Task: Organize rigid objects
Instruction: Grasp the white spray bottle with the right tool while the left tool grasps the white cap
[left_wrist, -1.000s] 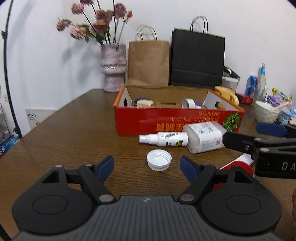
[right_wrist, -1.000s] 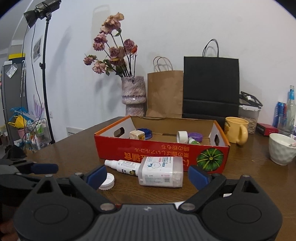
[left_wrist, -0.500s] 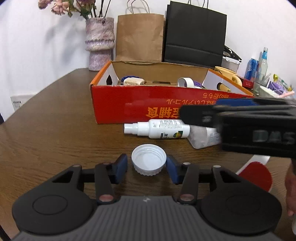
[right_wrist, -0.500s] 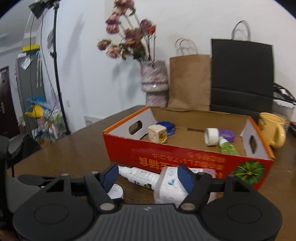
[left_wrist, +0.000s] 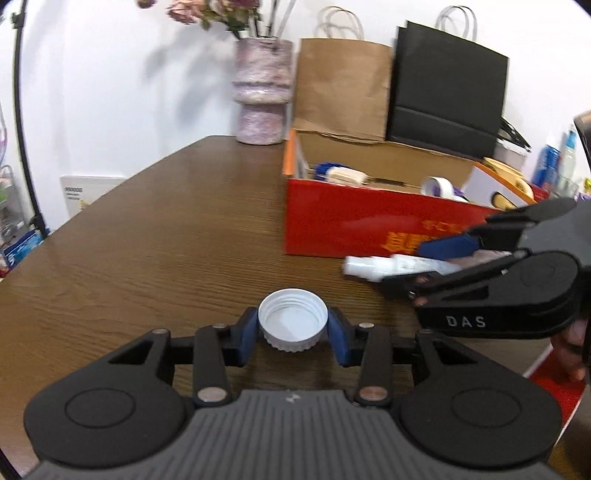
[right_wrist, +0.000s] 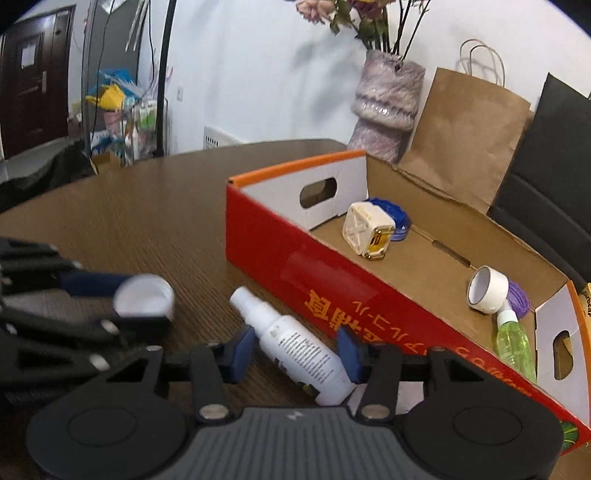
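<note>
My left gripper (left_wrist: 293, 322) is shut on a white screw cap (left_wrist: 291, 314) that lies open side up on the brown table (left_wrist: 166, 240); both blue pads press its ribbed rim. The right wrist view shows the cap (right_wrist: 144, 299) blurred at the left. A white spray bottle (right_wrist: 291, 343) lies beside the red cardboard box (right_wrist: 332, 295). My right gripper (right_wrist: 295, 350) straddles the bottle with its jaws closing, and a small gap still shows at the pads. In the left wrist view the right gripper (left_wrist: 424, 264) comes in from the right over the bottle (left_wrist: 373, 266).
Inside the box lie a cream cube (right_wrist: 367, 229), a blue lid (right_wrist: 397, 218), a tape roll (right_wrist: 487, 290) and a green bottle (right_wrist: 515, 343). A vase (left_wrist: 262, 92), a brown bag (left_wrist: 340, 85) and a black bag (left_wrist: 447, 96) stand behind it. A red item (left_wrist: 554, 384) lies bottom right.
The left jaws closed onto the white cap. The right gripper swung left and rolled, came down over the spray bottle, and its jaws narrowed around it.
</note>
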